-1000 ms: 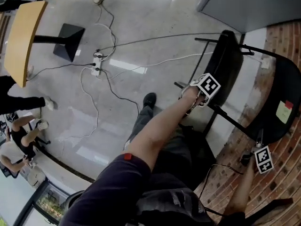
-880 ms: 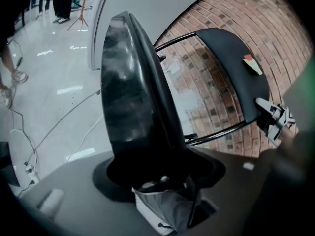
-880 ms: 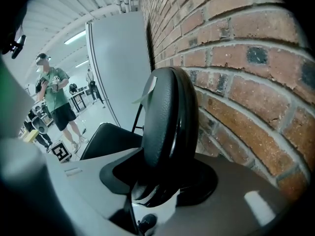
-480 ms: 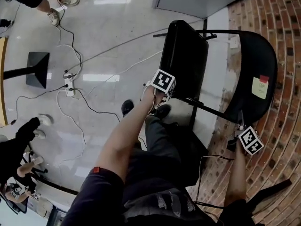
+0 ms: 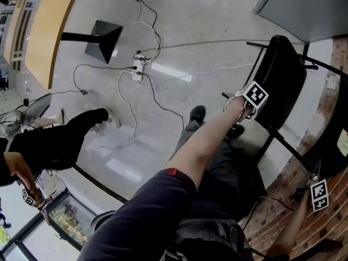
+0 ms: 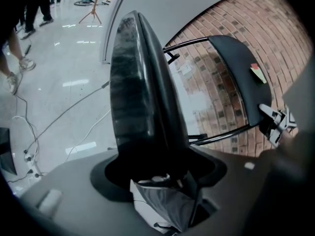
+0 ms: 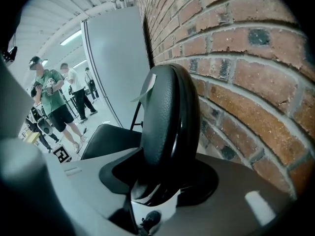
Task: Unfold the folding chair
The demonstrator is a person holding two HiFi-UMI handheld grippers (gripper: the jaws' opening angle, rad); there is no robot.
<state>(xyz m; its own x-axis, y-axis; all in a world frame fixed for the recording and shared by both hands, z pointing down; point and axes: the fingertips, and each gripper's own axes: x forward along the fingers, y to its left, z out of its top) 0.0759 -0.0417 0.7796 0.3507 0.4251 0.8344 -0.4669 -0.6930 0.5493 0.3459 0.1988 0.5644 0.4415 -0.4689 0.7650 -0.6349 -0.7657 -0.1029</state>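
The black folding chair stands against a brick wall. Its seat (image 5: 284, 78) (image 6: 140, 87) is tipped up on edge, and my left gripper (image 5: 246, 109) (image 6: 156, 177) is shut on the seat's near edge, which fills the gap between the jaws. Those jaws have just been opening a little with the seat still between them. The backrest (image 6: 235, 63) (image 7: 170, 117) carries a sticky note (image 6: 257, 73). My right gripper (image 5: 315, 185) (image 7: 156, 193) is shut on the backrest's rim, close to the bricks.
Cables and a power strip (image 5: 139, 67) trail over the glossy floor. A wooden table (image 5: 48, 34) on a black base (image 5: 105, 37) stands far left, with people (image 5: 51, 143) near it. The brick wall (image 7: 236, 58) and a grey panel (image 5: 304, 4) close the right side.
The head view has swung about. My left gripper stays on the seat's edge and has sunk slightly with it. My right gripper has kept its place on the backrest.
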